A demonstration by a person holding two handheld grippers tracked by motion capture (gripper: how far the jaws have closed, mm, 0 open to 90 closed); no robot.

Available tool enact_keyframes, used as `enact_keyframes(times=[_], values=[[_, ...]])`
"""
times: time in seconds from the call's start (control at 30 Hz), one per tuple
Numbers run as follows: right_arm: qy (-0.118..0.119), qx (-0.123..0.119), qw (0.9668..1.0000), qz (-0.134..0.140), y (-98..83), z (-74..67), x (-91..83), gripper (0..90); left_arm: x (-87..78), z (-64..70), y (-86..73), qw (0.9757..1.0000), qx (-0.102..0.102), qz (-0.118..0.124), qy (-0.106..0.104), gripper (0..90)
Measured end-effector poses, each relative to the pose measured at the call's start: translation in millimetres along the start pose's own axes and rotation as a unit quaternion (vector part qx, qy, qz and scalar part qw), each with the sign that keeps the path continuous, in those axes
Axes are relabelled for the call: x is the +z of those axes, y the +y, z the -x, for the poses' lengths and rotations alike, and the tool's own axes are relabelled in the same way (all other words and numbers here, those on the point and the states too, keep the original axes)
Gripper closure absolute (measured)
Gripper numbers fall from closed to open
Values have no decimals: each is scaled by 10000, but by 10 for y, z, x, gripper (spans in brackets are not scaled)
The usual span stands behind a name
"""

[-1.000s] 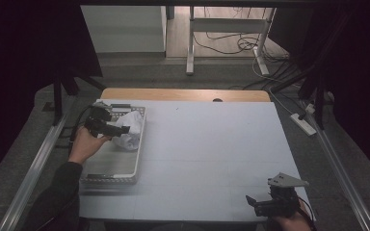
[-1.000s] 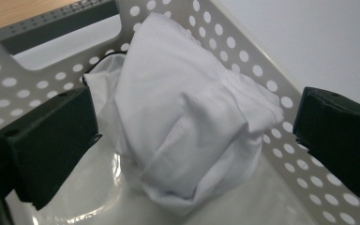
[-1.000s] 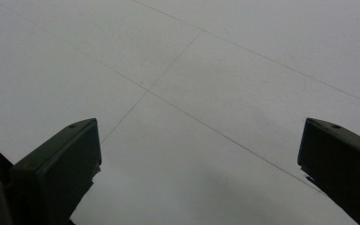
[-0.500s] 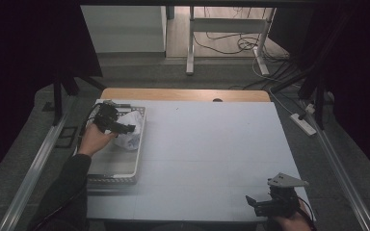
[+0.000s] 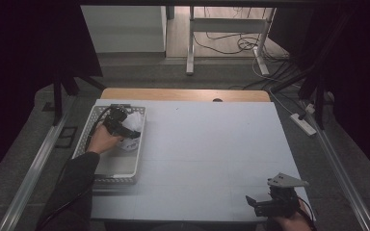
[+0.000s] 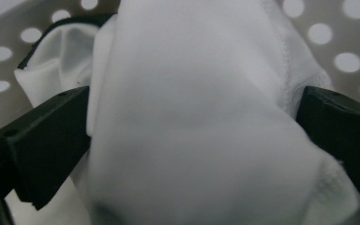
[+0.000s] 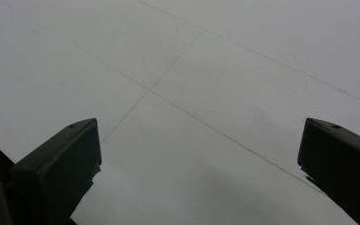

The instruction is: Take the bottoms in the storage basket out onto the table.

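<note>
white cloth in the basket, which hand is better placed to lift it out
Left. The left tongs already straddle the white cloth inside the perforated basket, jaws wide apart on either side. The right tongs sit open over bare table at the near right corner.

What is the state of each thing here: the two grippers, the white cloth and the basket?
Left gripper: open wide, fingers on either side of the white cloth.
Right gripper: open, nothing between the fingers, low over the bare table.
White cloth: crumpled, lying in the basket, not yet clamped.
Basket: perforated, standing on the table's left side, holding the cloth.
</note>
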State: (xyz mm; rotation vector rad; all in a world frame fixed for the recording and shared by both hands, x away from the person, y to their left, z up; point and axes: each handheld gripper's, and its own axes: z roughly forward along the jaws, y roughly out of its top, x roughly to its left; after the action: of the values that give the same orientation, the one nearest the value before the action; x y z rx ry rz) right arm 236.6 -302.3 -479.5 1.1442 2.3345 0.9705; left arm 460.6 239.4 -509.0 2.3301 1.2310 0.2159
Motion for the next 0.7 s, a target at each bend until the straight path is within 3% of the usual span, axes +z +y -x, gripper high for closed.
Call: enact_keyframes(times=[0.13, 0.33, 0.43, 0.47, 0.53, 0.57, 0.7], values=[[4, -1, 10000, -4, 0, 0, 1, 2, 108, -21, -22, 9997, -164, -166, -7, 0], [2, -21, 10000, -24, 2, -4, 3, 2, 128, 6, -17, 9995, -209, -240, 46, 0], [4, -22, 10000, -39, 3, -6, 5, 2, 135, 27, -16, 9991, -259, -323, -38, 31], [0, -28, 10000, -41, 3, -7, 6, 2, 112, 37, -12, 9987, -318, -354, -172, 152], [0, -28, 10000, -40, 3, -7, 6, 2, 98, 47, -10, 9983, -349, -379, -259, 197], [0, -29, 10000, -43, 3, -7, 6, 2, 90, 53, -7, 9981, -360, -399, -303, 275], [4, -25, 10000, -43, 3, -6, 6, 2, 59, 81, 8, 9975, -362, -486, -367, 424]])
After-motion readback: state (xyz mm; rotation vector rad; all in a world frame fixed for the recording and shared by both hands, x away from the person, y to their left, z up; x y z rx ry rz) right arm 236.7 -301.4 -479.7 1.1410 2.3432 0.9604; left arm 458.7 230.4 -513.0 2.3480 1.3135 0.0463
